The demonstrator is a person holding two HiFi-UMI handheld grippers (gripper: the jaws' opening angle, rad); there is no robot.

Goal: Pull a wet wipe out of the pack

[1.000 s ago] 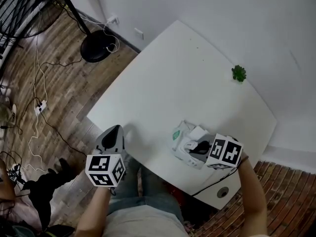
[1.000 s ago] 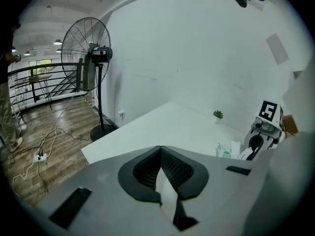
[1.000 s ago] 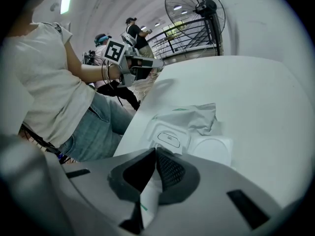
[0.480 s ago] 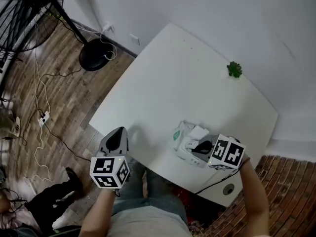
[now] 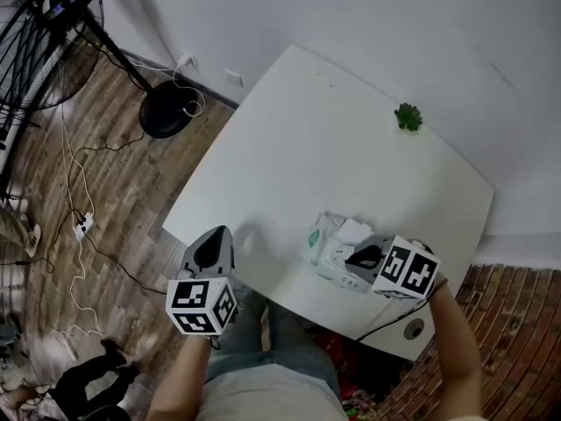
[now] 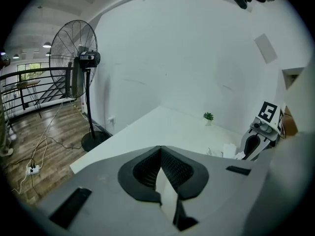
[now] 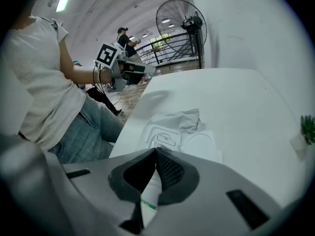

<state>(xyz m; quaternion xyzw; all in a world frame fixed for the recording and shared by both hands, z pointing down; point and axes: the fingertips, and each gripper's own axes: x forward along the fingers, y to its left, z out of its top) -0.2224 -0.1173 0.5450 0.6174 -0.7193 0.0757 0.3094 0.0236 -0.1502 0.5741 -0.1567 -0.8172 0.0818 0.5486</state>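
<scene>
My right gripper (image 5: 363,255), jaws together on nothing, hovers right over the wipe pack (image 5: 326,242) on the table (image 5: 289,147). The pack's opening is just ahead of its tips. My left gripper (image 5: 215,240), also closed, is well left of the pack, so the right 1 is nearer.

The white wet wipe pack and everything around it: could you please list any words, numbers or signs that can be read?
No text can be read.
On the soft white wet wipe pack: a green round label, print too small.
On the pack's top: an oval embossed mark, blurred.
On the black-and-white marker cubes: square patterns only, no letters.
</scene>
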